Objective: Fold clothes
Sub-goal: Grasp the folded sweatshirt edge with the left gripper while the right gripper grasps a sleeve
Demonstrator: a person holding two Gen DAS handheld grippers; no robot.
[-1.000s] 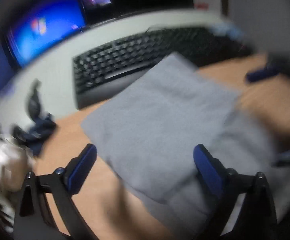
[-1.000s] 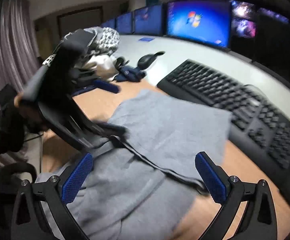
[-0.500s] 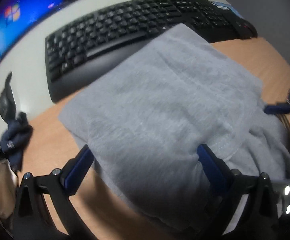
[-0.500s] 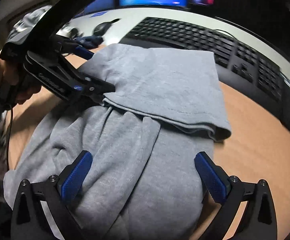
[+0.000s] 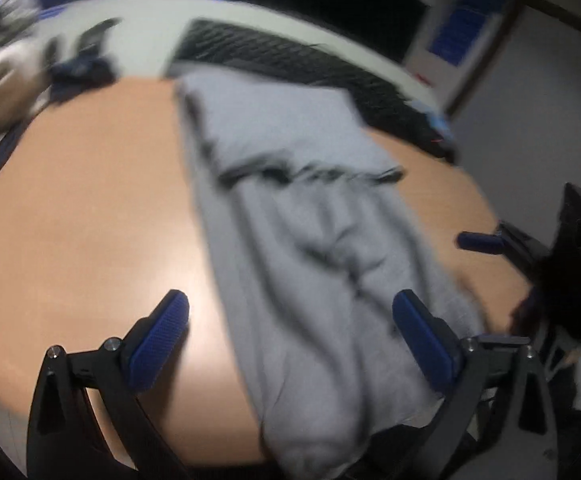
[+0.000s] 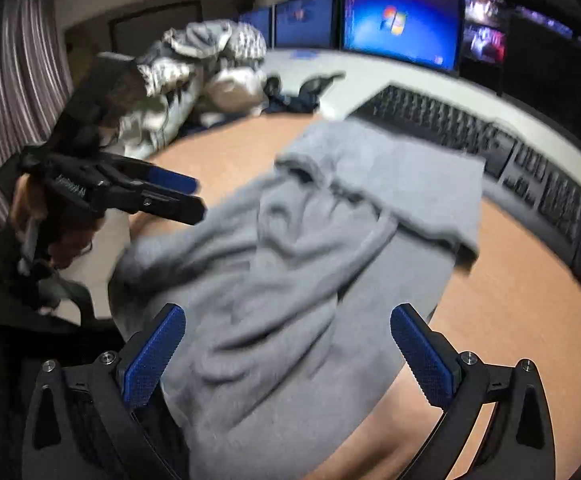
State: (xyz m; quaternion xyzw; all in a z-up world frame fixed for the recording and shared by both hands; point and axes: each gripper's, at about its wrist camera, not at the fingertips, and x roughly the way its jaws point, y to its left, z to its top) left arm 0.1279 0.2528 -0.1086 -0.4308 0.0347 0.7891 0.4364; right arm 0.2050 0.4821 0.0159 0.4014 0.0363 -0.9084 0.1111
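A grey garment [image 5: 314,240] lies on the wooden table [image 5: 90,208], its far part folded over toward the keyboard and its near end hanging over the table's front edge. In the right wrist view the same grey garment [image 6: 290,240] is rumpled in the middle. My left gripper [image 5: 290,320] is open above the garment's near left edge, with cloth below the gap but nothing pinched. From the right wrist view, the left gripper [image 6: 194,196] hovers off the garment's left side. My right gripper [image 6: 286,344] is open over the near end of the cloth. One of its blue pads [image 5: 478,242] shows at the right.
A black keyboard [image 6: 490,148] lies behind the garment, with lit monitors [image 6: 402,28] beyond it. A pile of patterned and white clothes [image 6: 198,76] and a dark blue cloth [image 6: 290,102] sit at the far left. A hand [image 6: 66,240] holds the left gripper.
The left gripper has drawn back from the folded edge to the garment's near left side and rolled. The right gripper has pulled back over the near end. The cloth's middle is more rumpled.
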